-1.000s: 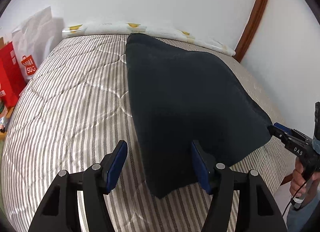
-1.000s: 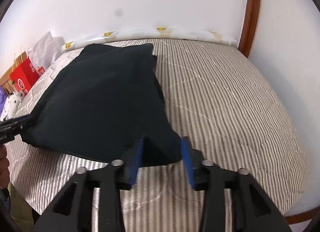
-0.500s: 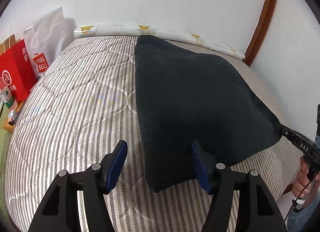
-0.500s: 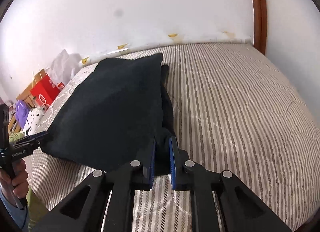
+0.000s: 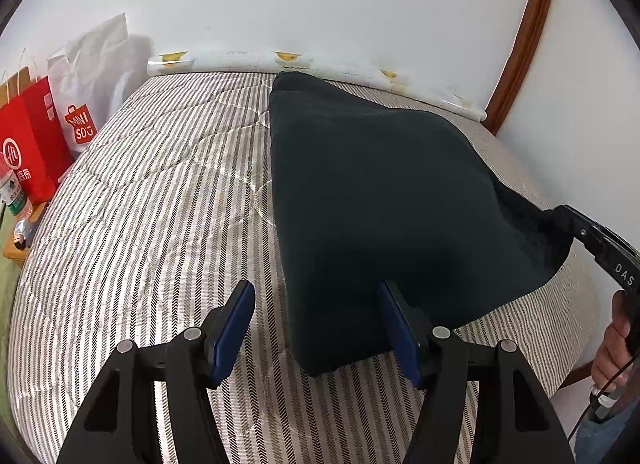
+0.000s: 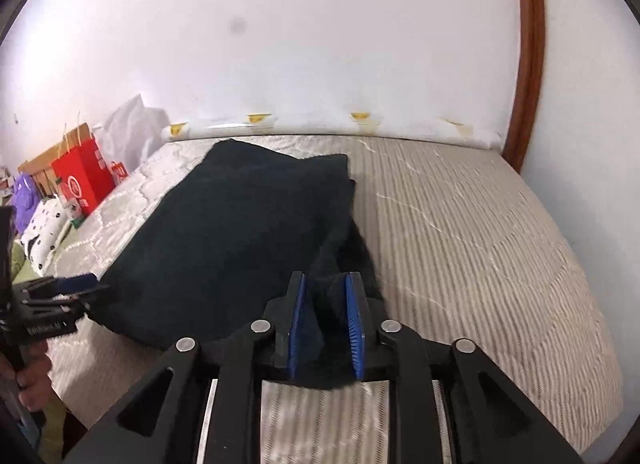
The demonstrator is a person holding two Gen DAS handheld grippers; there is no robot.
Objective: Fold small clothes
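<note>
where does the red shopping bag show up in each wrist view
Left wrist view: the red shopping bag stands at the far left edge, beside the striped bed, in front of a white bag.
Right wrist view: the same red shopping bag sits left of centre, smaller, beyond the bed's left side.
Shared landmark: the dark garment lies on the bed in both views, right of the bag.

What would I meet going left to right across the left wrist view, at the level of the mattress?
Red paper bag → white Miniso bag → bare striped mattress → dark garment → right gripper, its jaws opening with the garment's corner between them → person's hand.
</note>
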